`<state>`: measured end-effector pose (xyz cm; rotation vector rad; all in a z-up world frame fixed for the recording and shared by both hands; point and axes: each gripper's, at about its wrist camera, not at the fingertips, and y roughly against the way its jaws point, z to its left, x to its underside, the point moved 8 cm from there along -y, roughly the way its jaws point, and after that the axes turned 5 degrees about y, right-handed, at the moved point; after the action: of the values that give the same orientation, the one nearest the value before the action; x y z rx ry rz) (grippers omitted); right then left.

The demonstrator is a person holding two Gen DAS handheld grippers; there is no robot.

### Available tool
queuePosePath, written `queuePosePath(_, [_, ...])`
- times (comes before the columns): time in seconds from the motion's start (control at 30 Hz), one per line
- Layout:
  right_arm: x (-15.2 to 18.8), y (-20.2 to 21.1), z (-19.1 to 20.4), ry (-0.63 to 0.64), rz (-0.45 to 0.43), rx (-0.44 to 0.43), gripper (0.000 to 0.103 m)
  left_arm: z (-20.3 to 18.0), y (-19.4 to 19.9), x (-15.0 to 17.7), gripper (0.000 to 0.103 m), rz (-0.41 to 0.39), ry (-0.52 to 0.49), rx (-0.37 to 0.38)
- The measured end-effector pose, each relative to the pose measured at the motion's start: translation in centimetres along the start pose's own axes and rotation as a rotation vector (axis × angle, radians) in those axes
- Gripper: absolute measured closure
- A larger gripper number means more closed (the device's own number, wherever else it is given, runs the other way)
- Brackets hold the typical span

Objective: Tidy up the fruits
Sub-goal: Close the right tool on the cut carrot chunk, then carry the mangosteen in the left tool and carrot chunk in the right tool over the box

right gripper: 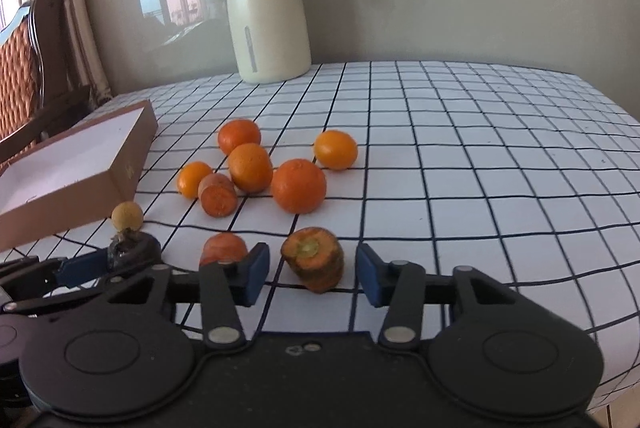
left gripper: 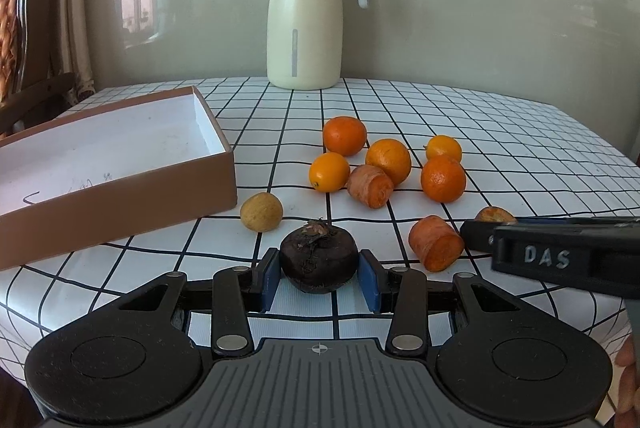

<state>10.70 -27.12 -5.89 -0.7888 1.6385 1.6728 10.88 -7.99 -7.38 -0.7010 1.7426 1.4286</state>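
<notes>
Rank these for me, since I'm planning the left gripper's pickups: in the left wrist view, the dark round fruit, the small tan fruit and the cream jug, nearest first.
1. Dark round fruit: between the left gripper's pads.
2. Small tan fruit: ahead-left, beside the box.
3. Cream jug: far back, by the wall.

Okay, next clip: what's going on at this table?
A person is sorting produce on a checked tablecloth with a claw in each hand. The left claw has its pads against a dark round fruit. The right claw straddles a carrot stub with gaps still showing on both sides, so it is not gripped yet. Oranges and other carrot pieces lie loose, and the open box on the left has nothing in it that shows here.
</notes>
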Motion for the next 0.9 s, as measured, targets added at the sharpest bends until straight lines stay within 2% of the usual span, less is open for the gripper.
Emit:
queuePosePath(0.2, [0.1,-0.2,0.5,0.07,-0.005,0.048,0.077,-0.1,-0.1,0.0,0.061,-0.002,-0.003,-0.007])
queuePosePath(0.9, [-0.7,2.5,0.5,0.01,-0.071,-0.042,0.078,0.4,0.8,-0.4,0.061,-0.04,-0.002,-0.009])
